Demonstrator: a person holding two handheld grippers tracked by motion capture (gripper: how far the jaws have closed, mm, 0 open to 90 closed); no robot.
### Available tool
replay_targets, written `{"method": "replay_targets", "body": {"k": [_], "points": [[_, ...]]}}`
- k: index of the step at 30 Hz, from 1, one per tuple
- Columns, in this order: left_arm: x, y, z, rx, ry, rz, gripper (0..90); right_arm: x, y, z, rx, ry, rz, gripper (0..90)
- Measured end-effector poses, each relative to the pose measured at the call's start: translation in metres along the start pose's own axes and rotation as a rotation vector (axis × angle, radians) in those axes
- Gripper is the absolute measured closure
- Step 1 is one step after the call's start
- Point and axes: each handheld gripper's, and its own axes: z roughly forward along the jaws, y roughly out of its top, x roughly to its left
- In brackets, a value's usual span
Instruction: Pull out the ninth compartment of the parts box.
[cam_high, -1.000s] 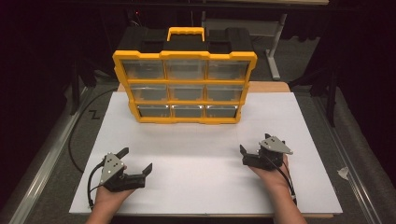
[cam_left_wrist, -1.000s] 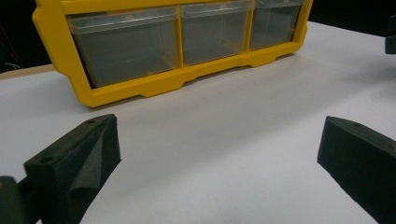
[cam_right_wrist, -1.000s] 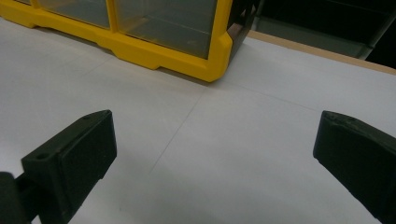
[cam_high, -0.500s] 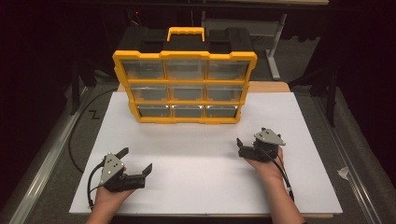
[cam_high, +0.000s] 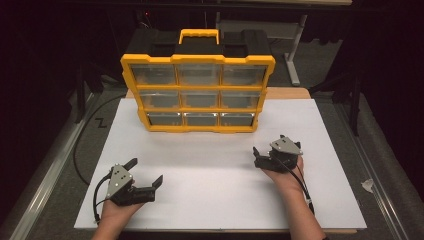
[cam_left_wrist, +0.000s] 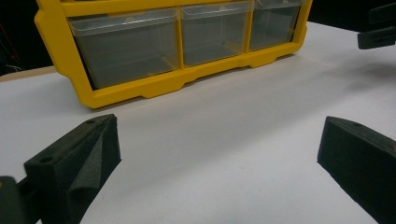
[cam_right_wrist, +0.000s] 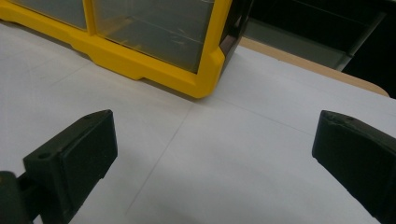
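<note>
Yellow drawer organizer (cam_high: 198, 92) upright at twelve o'clock on the white sheet (cam_high: 220, 170), clear drawers facing the person.

Left gripper (cam_high: 145, 173) sits at seven o'clock, jaws spread wide, nothing between them. Right gripper (cam_high: 270, 146) sits at four o'clock, jaws equally released, near the organizer's lower right corner, not touching.
</note>
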Motion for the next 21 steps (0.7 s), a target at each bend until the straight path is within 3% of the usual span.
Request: {"method": "replay_targets", "body": {"k": [6, 21], "points": [[-0.001, 0.000, 0.001, 0.001, -0.004, 0.010, 0.1, 0.000, -0.001, -0.006, 0.013, -0.011, -0.035, 1.3], [0.000, 0.000, -0.001, -0.004, 0.005, 0.001, 0.1, 0.010, -0.009, -0.014, 0.065, -0.041, -0.197, 1.1]]}}
